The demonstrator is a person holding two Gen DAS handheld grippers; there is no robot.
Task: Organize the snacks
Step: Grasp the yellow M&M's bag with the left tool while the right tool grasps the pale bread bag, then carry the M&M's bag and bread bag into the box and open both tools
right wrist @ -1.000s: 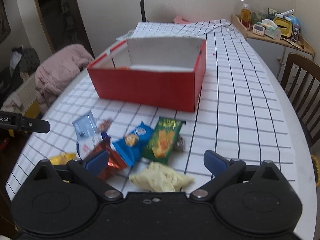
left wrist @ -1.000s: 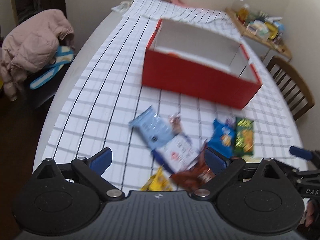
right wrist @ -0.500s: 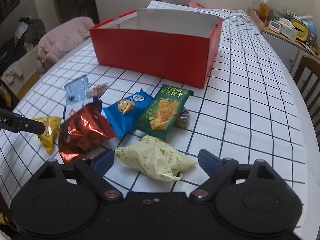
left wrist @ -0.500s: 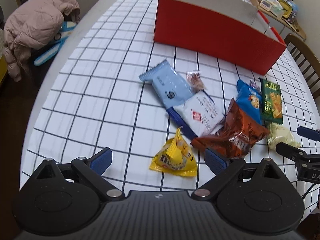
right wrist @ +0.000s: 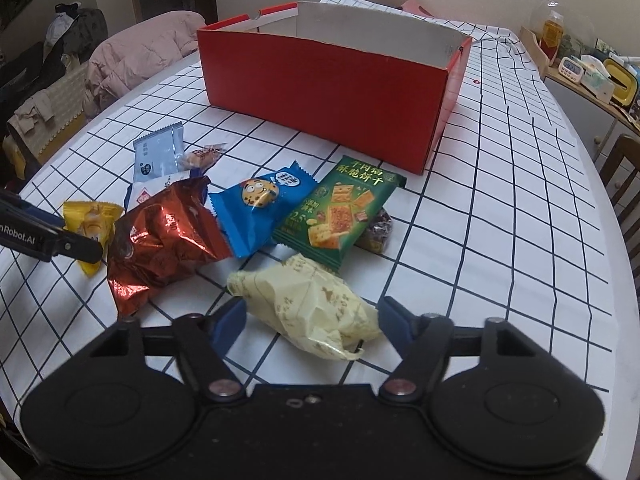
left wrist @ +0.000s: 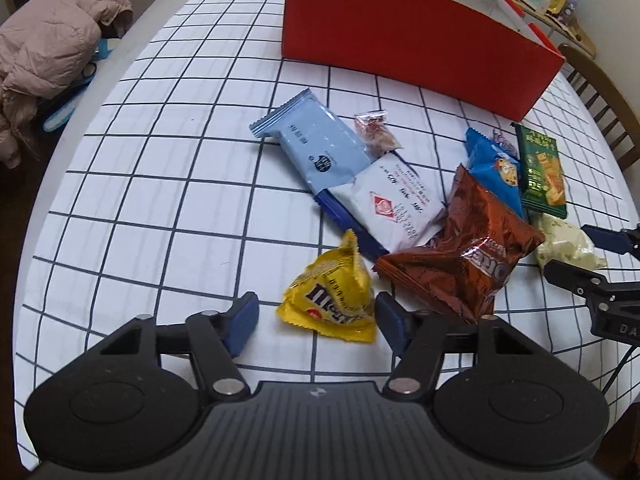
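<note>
A yellow M&M's bag (left wrist: 332, 296) lies between the blue pads of my left gripper (left wrist: 316, 318), whose jaws are closing; the right pad touches it and a gap remains at the left pad. My right gripper (right wrist: 310, 320) is closing around a pale yellow wrapped snack (right wrist: 308, 304), its pads at the snack's two ends without squeezing it. Beyond them lie a brown foil bag (right wrist: 164, 236), a blue cookie pack (right wrist: 260, 208), a green cracker pack (right wrist: 340, 212), a light blue pack (left wrist: 316, 144) and a white pack (left wrist: 392, 204). The open red box (right wrist: 320, 92) stands behind.
A checked cloth covers the round table (left wrist: 160, 160). A pink jacket (left wrist: 48, 40) lies on a seat at the left. A wooden chair (left wrist: 600, 92) stands at the right, and a shelf of small items (right wrist: 592, 76) lines the wall.
Both grippers have come down toward the snacks and their jaws have narrowed. The yellow bag and the pale snack now sit between the pads.
</note>
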